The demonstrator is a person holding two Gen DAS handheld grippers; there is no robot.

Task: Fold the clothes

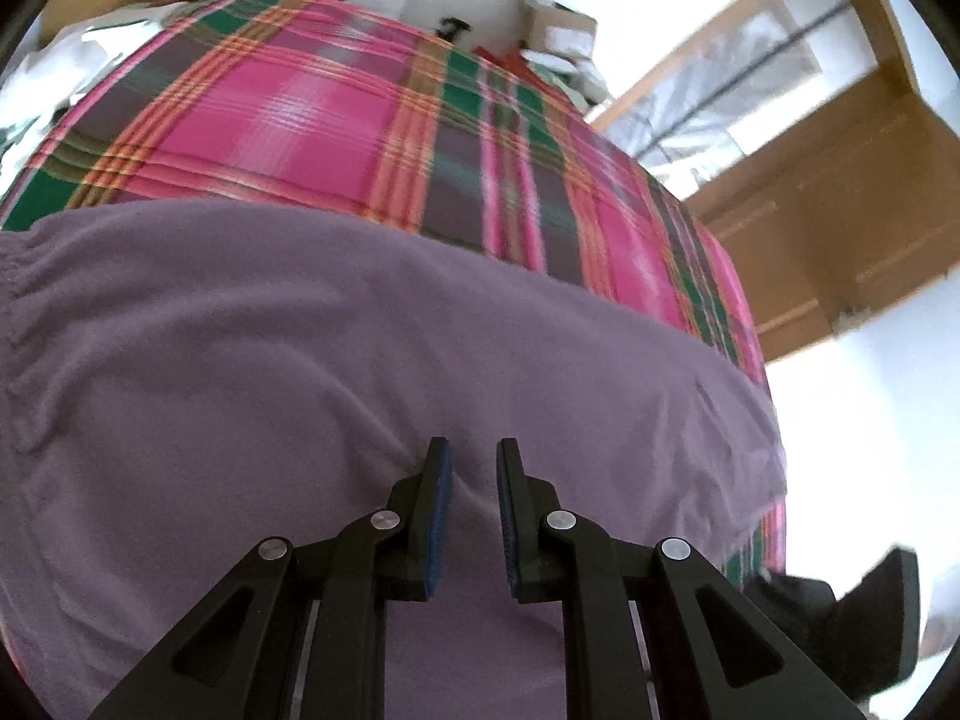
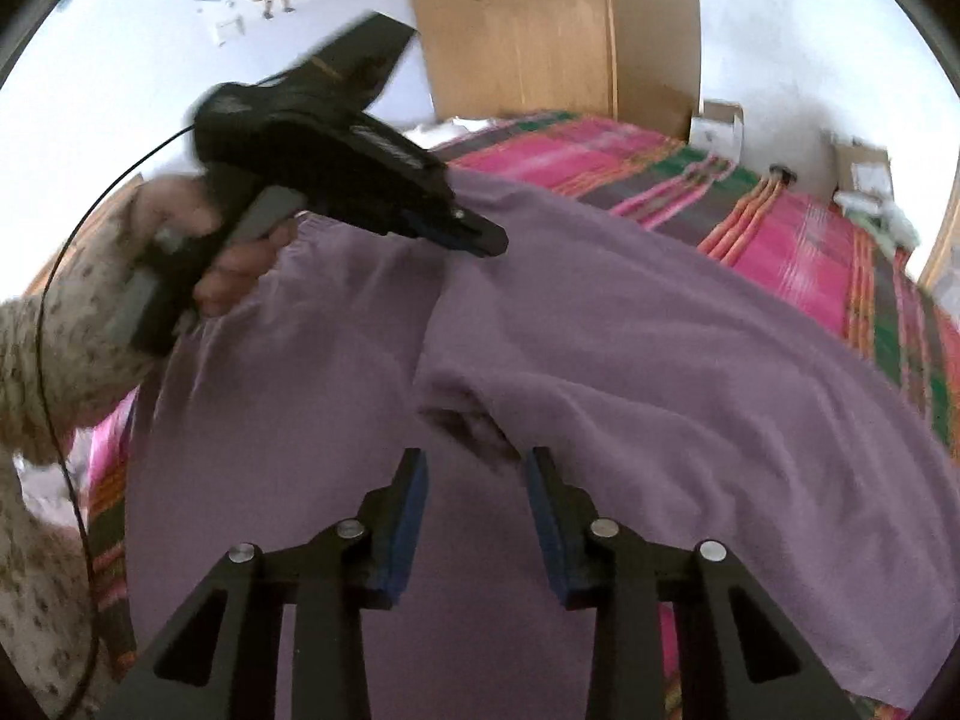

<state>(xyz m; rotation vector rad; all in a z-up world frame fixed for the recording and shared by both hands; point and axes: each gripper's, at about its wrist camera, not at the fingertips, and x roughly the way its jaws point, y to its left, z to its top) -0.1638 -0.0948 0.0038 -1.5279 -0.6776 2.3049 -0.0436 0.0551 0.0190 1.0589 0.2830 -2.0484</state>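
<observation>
Left gripper (image 1: 474,450) with fingers (image 1: 437,480) slightly parted, nothing between them, poised over a purple garment (image 1: 300,360) spread on a pink-and-green plaid bedcover (image 1: 336,120), wooden furniture (image 1: 840,180) beyond

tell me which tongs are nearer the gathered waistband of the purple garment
Left. The left tongs hover over the purple garment right by its gathered waistband. The right tongs sit open farther down the cloth, near the dark fold.
</observation>
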